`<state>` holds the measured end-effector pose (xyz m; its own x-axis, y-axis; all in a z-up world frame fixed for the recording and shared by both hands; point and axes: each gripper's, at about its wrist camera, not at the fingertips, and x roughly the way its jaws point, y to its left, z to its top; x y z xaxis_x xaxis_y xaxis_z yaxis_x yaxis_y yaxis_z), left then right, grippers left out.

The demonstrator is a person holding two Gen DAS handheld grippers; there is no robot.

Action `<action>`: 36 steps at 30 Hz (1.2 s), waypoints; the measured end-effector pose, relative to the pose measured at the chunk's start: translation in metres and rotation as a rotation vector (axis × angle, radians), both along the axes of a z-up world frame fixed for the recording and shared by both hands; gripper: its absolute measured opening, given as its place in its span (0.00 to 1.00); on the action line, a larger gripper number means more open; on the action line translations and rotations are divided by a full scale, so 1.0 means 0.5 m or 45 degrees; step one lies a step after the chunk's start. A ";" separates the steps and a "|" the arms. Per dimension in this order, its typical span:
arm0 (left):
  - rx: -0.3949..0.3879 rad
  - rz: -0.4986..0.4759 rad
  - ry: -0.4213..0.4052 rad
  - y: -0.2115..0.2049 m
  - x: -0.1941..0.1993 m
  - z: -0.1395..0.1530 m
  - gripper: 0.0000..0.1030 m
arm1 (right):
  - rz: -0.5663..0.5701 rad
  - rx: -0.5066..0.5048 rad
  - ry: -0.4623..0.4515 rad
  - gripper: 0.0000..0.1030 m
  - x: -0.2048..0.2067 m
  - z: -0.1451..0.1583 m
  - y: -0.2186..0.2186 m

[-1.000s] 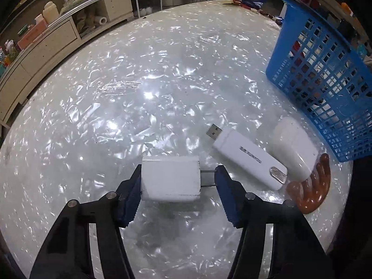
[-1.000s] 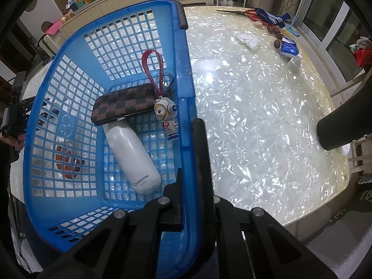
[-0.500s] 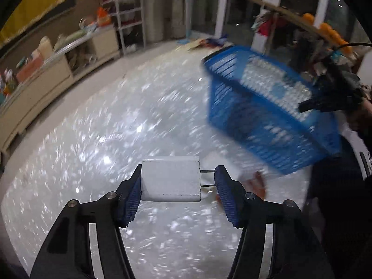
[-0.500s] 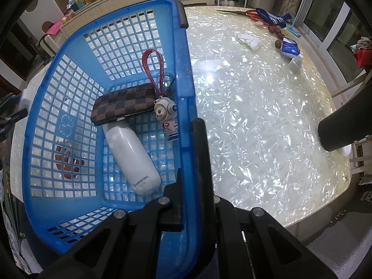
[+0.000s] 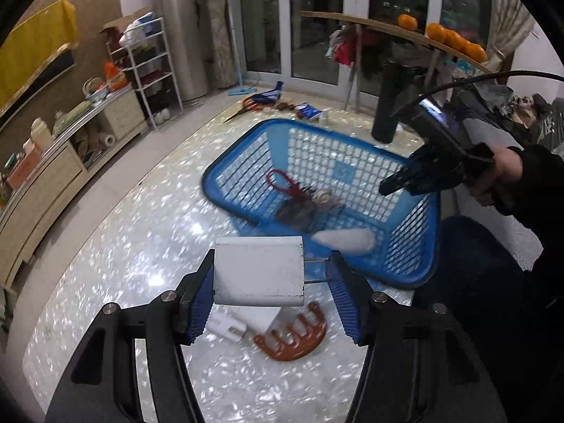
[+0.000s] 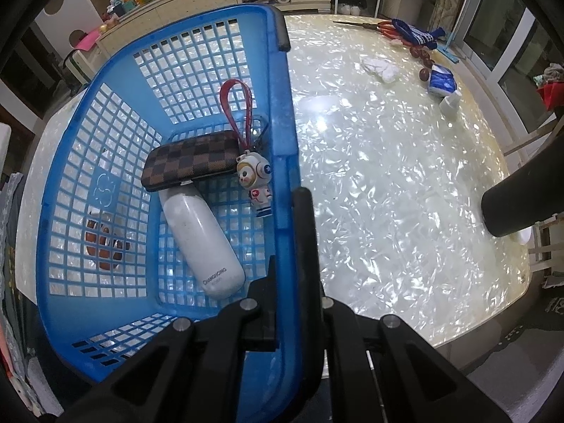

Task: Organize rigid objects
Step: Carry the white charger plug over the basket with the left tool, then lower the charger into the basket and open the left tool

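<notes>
The things inside the basket (image 5: pixel 416 264) look smeared in the left wrist view, so the wallet (image 5: pixel 299 209) and the white case (image 5: pixel 343 239) are only blurry shapes. The charger (image 5: pixel 259 269) hides most of a white stick (image 5: pixel 225 326) low in the frame. In the right wrist view, a brown thing (image 6: pixel 105 246) shows only through the basket's holes at lower left. Small things on the far shelves are too tiny to tell.
</notes>
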<state>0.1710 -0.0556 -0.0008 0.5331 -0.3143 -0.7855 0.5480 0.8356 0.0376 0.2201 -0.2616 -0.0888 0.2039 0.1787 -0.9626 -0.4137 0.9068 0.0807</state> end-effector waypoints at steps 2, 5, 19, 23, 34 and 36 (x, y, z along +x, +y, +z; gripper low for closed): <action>0.010 -0.020 -0.024 -0.024 0.001 0.003 0.62 | 0.001 -0.008 -0.006 0.04 -0.001 0.003 0.003; -0.005 -0.064 -0.017 -0.061 0.010 0.001 0.62 | 0.007 -0.021 -0.014 0.04 -0.002 0.005 0.008; 0.069 -0.197 0.042 -0.181 0.082 -0.069 0.62 | 0.023 0.011 -0.023 0.04 -0.007 0.010 -0.002; 0.116 -0.234 0.084 -0.201 0.106 -0.106 0.62 | 0.019 0.023 -0.018 0.04 -0.006 0.010 -0.006; 0.215 -0.269 0.197 -0.235 0.163 -0.189 0.62 | 0.022 0.039 -0.006 0.04 -0.001 0.005 -0.010; 0.237 -0.273 0.196 -0.238 0.167 -0.196 0.62 | 0.022 0.041 -0.003 0.04 0.000 0.003 -0.010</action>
